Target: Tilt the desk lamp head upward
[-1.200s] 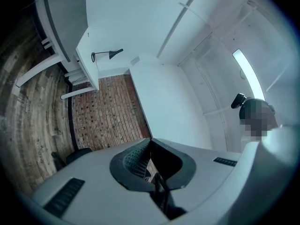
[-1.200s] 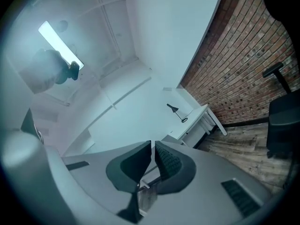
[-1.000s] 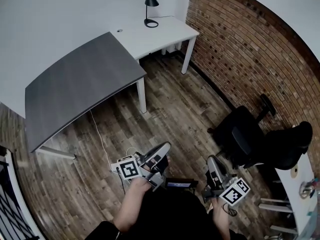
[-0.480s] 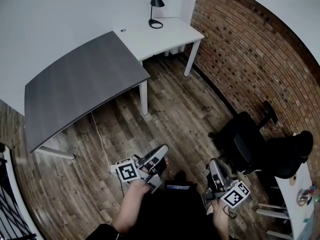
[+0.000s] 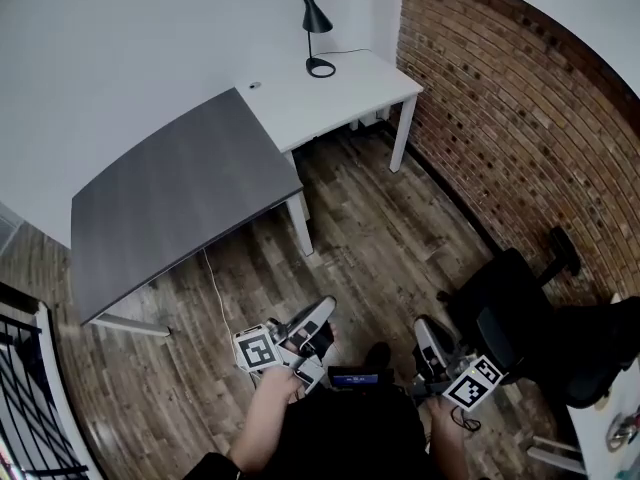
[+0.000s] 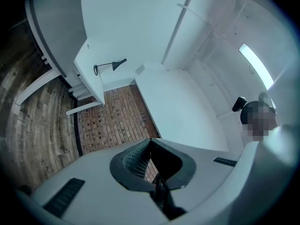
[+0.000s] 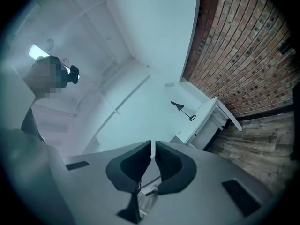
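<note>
Lamp: desk lamp (image 5: 316, 20) stands at the far end of the white counter (image 5: 345, 98), near the brick wall (image 5: 500, 118), shade pointing down.
Left hand-held gripper (image 5: 322, 308): jaws pressed together, nothing between them.
Right hand-held gripper (image 5: 422, 326): also pressed together and empty.
Why: both ride low near the person's body, well apart from the lamp, probably because it is still out of reach.
</note>
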Action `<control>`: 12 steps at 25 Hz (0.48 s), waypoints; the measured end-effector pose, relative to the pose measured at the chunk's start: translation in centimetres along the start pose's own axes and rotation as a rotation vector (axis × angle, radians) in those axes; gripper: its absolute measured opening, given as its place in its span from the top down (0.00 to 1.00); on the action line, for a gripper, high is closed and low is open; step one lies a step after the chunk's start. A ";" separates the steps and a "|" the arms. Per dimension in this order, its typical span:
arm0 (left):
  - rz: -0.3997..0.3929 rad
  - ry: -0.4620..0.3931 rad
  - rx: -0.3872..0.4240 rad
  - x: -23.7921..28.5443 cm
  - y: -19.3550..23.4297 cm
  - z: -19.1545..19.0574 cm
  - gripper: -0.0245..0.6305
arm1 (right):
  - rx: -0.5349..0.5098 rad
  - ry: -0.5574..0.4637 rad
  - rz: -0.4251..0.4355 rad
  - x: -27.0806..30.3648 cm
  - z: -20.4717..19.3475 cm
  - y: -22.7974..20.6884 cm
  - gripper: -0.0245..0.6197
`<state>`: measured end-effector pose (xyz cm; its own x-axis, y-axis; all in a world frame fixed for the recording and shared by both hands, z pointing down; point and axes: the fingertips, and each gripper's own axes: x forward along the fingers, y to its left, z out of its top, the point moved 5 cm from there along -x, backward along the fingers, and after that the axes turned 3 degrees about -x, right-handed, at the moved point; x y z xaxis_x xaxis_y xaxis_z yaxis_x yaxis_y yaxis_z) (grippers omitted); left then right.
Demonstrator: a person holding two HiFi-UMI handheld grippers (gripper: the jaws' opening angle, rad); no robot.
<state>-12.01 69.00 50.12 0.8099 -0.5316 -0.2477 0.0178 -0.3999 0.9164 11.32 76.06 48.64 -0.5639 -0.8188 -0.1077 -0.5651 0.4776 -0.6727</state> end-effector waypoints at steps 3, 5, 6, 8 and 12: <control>0.005 0.001 0.032 4.3 0.0 0.5 0.95 | -0.010 0.005 0.037 1.1 3.3 -2.6 0.94; 0.012 0.009 0.043 6.7 0.1 0.3 0.95 | -0.014 0.011 0.057 1.5 5.1 -4.0 0.94; 0.018 0.015 0.046 7.8 0.2 0.2 0.95 | -0.012 0.013 0.067 1.5 5.9 -4.7 0.94; 0.033 0.029 0.048 9.6 0.4 -0.2 0.95 | 0.002 0.009 0.083 1.5 7.2 -5.9 0.94; 0.067 0.058 0.064 12.3 0.9 -0.7 0.95 | 0.050 -0.027 0.094 0.8 9.0 -8.7 0.94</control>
<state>-1.62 62.58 48.11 0.8409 -0.5153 -0.1656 -0.0742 -0.4129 0.9078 21.23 68.39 47.77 -0.5963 -0.7796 -0.1915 -0.4789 0.5369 -0.6945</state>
